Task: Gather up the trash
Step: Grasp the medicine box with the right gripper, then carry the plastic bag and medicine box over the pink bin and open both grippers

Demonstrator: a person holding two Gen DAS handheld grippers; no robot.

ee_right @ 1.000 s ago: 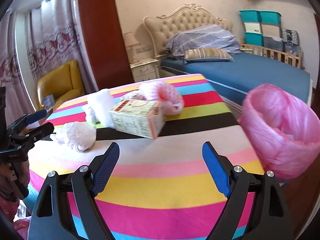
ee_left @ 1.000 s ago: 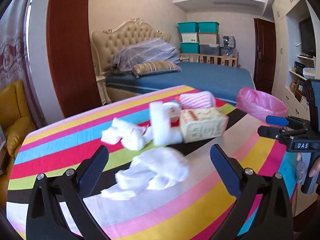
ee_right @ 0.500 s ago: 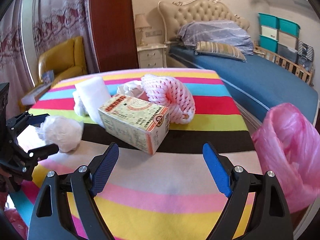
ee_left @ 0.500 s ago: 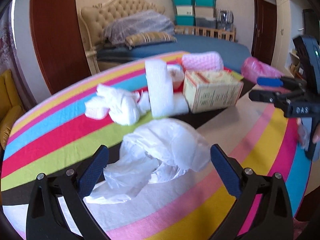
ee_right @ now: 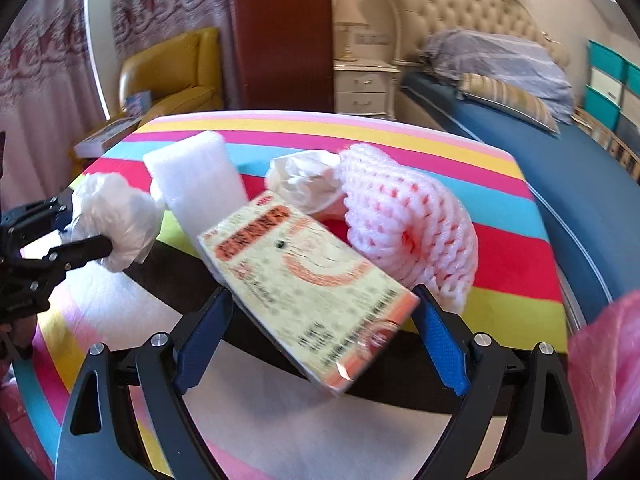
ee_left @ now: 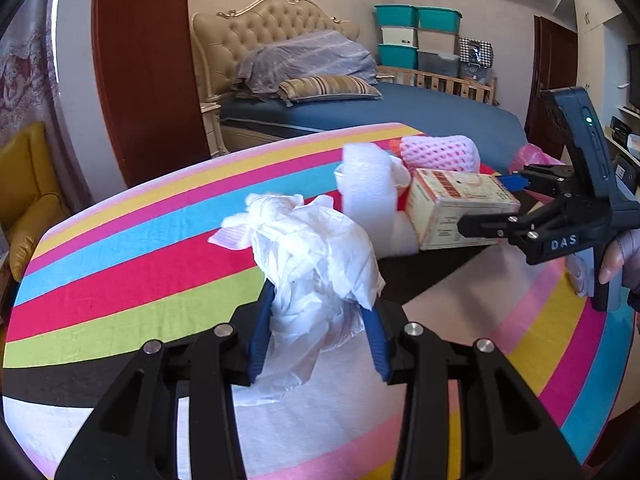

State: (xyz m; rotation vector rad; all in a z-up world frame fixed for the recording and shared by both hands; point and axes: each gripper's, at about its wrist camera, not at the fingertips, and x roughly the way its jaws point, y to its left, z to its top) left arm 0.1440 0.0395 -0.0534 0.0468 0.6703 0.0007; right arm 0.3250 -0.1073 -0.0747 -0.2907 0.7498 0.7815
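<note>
Since the earlier frames, both grippers had closed in on the pile on the striped tablecloth (ee_left: 120, 264). Left gripper (ee_left: 316, 336) jaws had just been closing and now pinched the crumpled white plastic bag (ee_left: 316, 256) between the blue pads; the bag bulged up and forward out of the grip. Right gripper (ee_right: 322, 330) had slid up to the cardboard box (ee_right: 308, 292), its jaws spread wide and just opened a little further, one pad on each side of the box; whether the pads touched the box could not be told, and the box was blurred. Beyond the box, touching its far edge, sat the pink foam fruit net (ee_right: 404, 236). Left of the box stood a white foam block (ee_right: 200, 176), with another crumpled white wrapper (ee_right: 304, 180) behind the box, between block and net. Right of the box, past the table edge, the pink bin bag (ee_right: 604, 380) was partly in view.
</note>
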